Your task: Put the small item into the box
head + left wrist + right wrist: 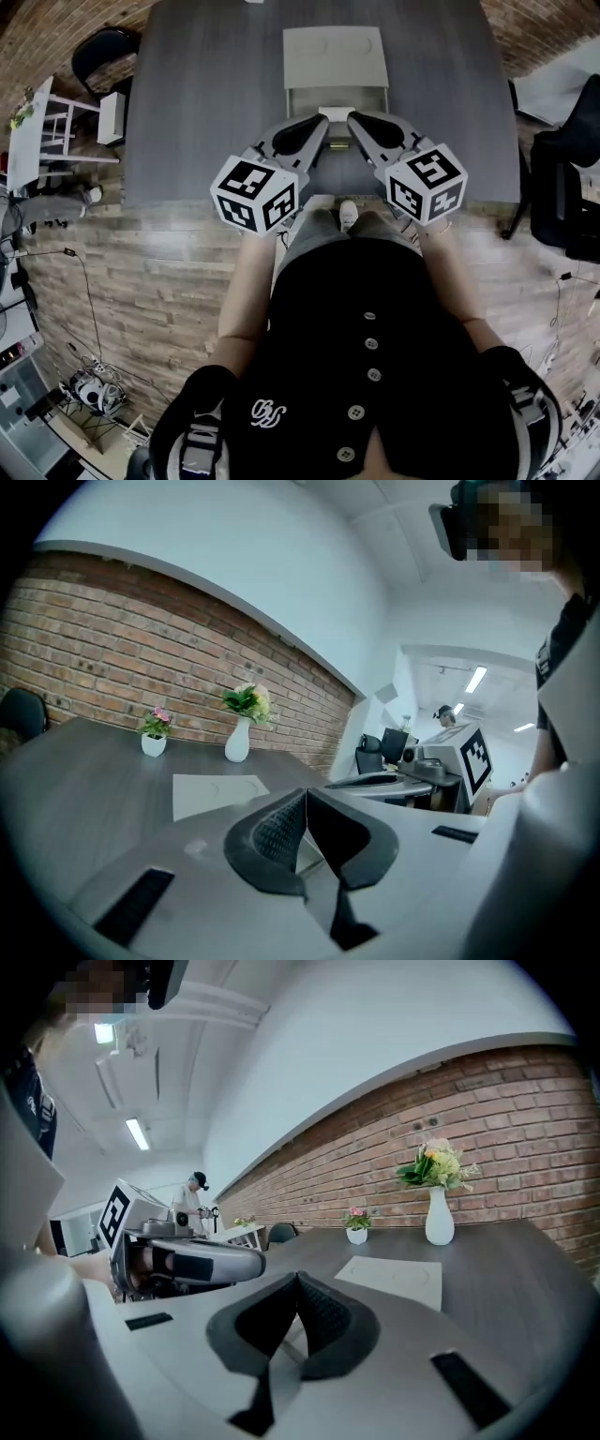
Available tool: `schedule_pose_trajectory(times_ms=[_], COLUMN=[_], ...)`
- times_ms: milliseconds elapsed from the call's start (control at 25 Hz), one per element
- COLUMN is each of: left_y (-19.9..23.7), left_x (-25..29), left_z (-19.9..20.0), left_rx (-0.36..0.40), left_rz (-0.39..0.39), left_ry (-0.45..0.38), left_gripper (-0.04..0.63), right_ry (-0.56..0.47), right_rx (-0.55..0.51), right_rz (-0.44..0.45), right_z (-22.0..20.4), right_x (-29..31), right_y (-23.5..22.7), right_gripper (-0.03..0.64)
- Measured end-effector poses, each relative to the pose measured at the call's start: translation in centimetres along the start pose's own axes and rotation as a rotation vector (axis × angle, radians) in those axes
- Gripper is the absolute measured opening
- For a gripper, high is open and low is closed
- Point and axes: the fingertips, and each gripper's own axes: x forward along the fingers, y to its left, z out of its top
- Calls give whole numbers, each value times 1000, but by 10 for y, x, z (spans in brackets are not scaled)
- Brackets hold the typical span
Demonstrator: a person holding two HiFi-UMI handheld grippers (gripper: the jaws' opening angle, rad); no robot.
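A pale grey box [336, 97] stands on the dark grey table [197, 103], and its flat lid [336, 54] lies open on the far side. The lid also shows as a pale sheet [218, 792] [395, 1280] in both gripper views. My left gripper [322, 123] and right gripper [354, 118] hang side by side over the table's near edge, their tips just short of the box. Both are shut, pads together, with nothing between them [305, 797] [298, 1281]. A small white object [348, 214] sits at the table edge by the person's waist; I cannot tell what it is.
At the table's far end a tall white vase [237, 742] [439, 1216] and a small flower pot [154, 744] [357, 1235] stand against the brick wall. Beside the table are a black chair [101, 52], a white shelf [42, 131] and another chair [562, 178].
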Motion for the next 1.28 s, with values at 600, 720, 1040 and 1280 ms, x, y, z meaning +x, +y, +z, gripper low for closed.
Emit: schedule_pose_trajectory(times_ms=[600,720,1040,1280], left_y=[15,13,4,11], left_x=[-11,-11,-6,-8], left_z=[-32,-39,-51,-51], left_rx=[34,26,30,46], left_rz=[115,110,86,84], left_ry=[113,132,164,164], left_gripper=[15,15,15,15], right_ry=[30,43,48,37], right_rx=[-7,-1,13,30], right_rz=[76,74,61,74], right_z=[-10,-14,-22,-25], right_x=[15,15,10,7], right_y=[28,29,28,30], right_gripper=[3,3,3,3])
